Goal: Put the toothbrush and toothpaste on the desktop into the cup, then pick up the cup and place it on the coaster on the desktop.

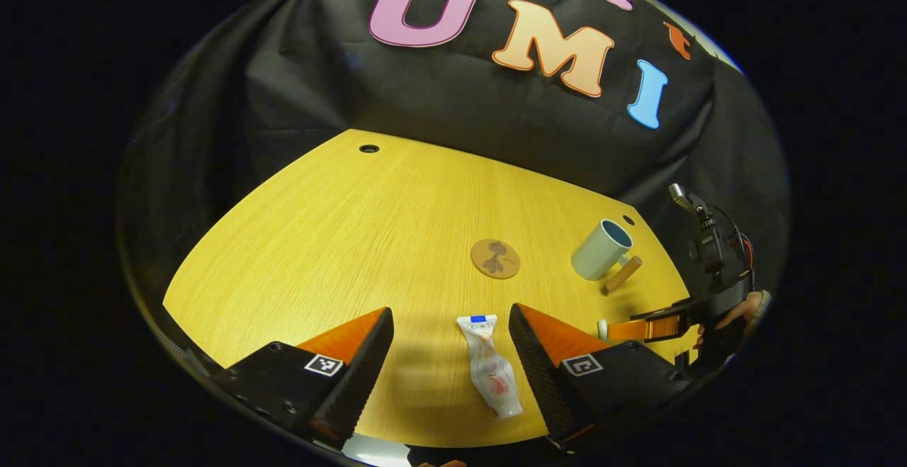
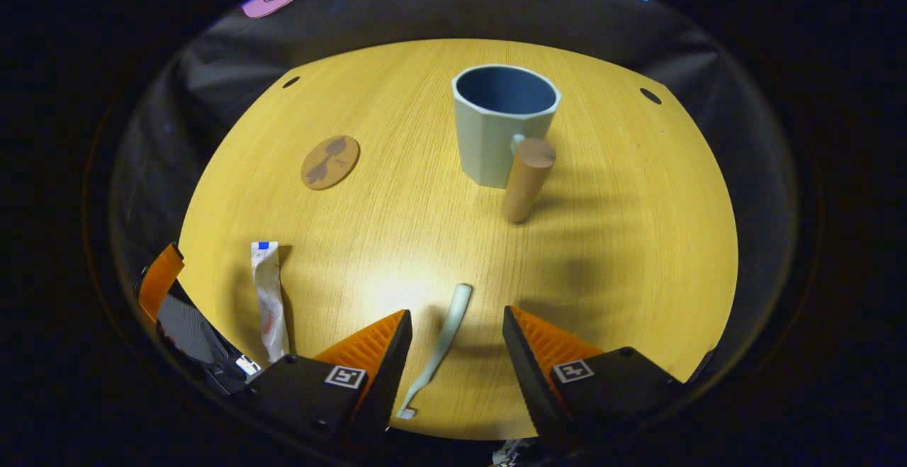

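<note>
- Counter (image 2: 623,240): yellow wood grain.
- Cup (image 2: 496,134): pale grey-green outside, blue inside, tan handle.
- Coaster (image 2: 330,162): brown, dark figure.
- Toothpaste (image 1: 489,368): white, red print, blue end.
- Toothbrush (image 2: 443,343): pale green.

The left gripper view looks down from near the tabletop's (image 1: 340,240) front edge toward the far edge; the right gripper view sits lower, closer. Both share the coaster (image 1: 495,259), cup (image 1: 602,249) and toothpaste (image 1: 489,368).
</note>
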Available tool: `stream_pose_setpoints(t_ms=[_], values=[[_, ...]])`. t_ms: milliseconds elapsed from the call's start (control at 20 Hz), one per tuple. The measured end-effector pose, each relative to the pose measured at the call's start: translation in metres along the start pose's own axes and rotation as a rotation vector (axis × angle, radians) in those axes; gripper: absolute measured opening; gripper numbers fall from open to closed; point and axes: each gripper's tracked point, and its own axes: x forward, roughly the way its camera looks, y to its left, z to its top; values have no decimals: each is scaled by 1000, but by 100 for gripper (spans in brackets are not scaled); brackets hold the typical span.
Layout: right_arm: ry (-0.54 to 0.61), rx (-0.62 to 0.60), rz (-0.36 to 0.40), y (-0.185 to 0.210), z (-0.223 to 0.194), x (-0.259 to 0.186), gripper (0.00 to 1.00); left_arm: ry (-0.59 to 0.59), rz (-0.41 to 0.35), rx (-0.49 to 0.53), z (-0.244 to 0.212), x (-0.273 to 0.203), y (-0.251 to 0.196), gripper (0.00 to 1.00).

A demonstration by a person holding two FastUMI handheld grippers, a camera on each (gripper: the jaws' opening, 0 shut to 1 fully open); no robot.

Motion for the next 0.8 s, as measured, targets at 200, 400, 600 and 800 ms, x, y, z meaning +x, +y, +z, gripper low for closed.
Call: stream_pose_setpoints(t_ms=[200,400,600,800], values=[[76,24,-32,2,-5,14,73,16,-19,2,-3,7,4,96],[108,37,-54,2,-7,21,60,29,-50,7,-6,11,3,96],[130,17,-71,2,-10,25,47,50,-63,27,-7,18,3,96],[152,7,-73,2,-11,26,28,76,-60,45,-10,22,2,95]])
